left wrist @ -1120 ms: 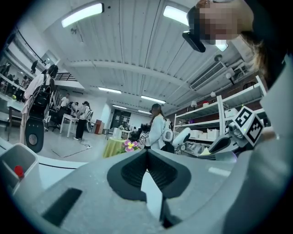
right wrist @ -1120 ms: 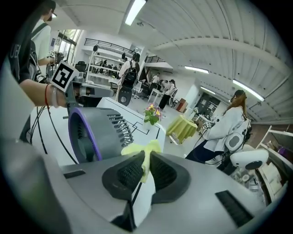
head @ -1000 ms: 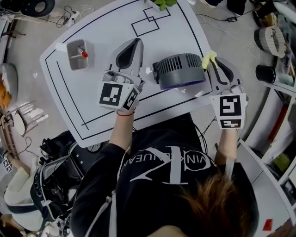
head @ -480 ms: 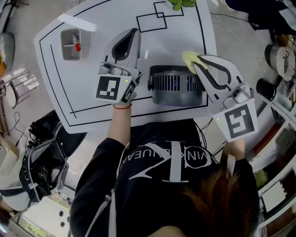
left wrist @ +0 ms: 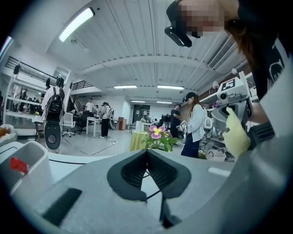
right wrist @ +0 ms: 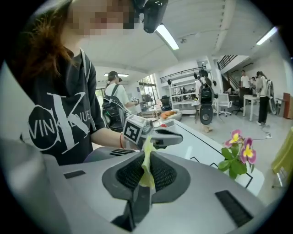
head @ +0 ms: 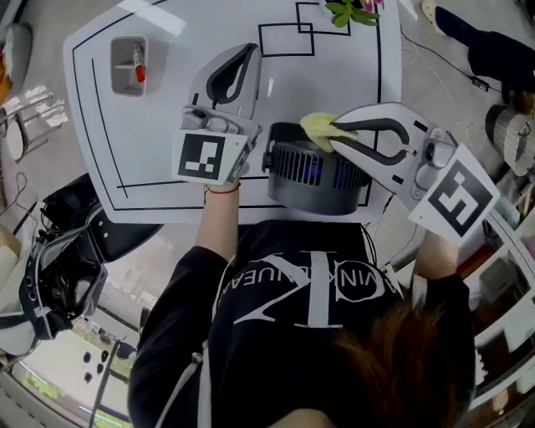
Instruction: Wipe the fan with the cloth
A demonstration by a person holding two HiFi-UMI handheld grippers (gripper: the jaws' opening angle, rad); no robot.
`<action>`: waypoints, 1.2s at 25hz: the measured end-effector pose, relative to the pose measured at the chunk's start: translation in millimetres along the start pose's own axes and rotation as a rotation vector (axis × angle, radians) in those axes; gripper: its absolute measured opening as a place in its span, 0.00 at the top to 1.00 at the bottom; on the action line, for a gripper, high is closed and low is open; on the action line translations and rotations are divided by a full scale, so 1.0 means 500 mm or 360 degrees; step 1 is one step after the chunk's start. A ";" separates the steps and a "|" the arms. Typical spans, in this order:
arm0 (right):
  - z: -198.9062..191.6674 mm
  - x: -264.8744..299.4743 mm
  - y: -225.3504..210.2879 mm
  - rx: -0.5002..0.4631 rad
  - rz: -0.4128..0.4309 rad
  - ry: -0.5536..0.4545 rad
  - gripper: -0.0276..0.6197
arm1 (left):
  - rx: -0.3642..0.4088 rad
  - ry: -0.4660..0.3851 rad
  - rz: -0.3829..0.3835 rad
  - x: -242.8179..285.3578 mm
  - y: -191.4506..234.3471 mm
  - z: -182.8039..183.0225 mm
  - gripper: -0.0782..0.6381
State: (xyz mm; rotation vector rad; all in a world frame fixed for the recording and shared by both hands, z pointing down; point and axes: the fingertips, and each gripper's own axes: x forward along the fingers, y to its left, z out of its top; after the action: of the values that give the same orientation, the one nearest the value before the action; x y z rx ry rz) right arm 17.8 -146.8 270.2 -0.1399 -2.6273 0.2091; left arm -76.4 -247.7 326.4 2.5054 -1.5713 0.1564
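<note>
A dark grey round fan [head: 313,175] lies on the white mat near its front edge. My right gripper [head: 333,139] is shut on a yellow cloth [head: 316,128] and holds it against the fan's far upper rim. In the right gripper view the cloth [right wrist: 147,162] shows as a thin strip pinched between the jaws of the right gripper [right wrist: 147,151], with the fan's slotted top [right wrist: 111,152] just beyond. My left gripper [head: 249,50] is shut and empty beside the fan's left side, pointing away from me. The left gripper [left wrist: 147,151] sees the cloth [left wrist: 236,135] at the right.
A grey bin [head: 117,79] with a red marker [head: 139,72] stands at the mat's far left. A small flowering plant [head: 351,10] sits at the mat's far edge. Black outlines mark the white mat [head: 167,134]. Cables and gear lie on the floor around the table.
My right gripper has carried the cloth leftward from the fan's right side onto its far upper rim. The left gripper stays beside the fan's left. The head camera has shifted.
</note>
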 end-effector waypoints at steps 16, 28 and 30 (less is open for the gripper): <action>-0.008 0.075 0.029 -0.0165 0.0460 0.0236 0.90 | 0.0048 0.0012 0.0084 -0.003 0.007 0.003 0.88; -0.027 0.134 0.042 -0.0312 0.0635 0.0402 0.90 | 0.0042 0.0037 0.0113 0.001 0.025 -0.012 0.88; -0.034 0.143 0.042 -0.0350 0.0656 0.0456 0.90 | 0.0038 0.0037 0.0122 0.003 0.031 -0.014 0.88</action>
State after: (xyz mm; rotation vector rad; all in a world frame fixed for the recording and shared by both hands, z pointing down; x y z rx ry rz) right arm -34.7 -114.4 315.1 -0.7325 -2.3030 0.0325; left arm -89.7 -253.9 335.1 2.4526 -1.6670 0.2153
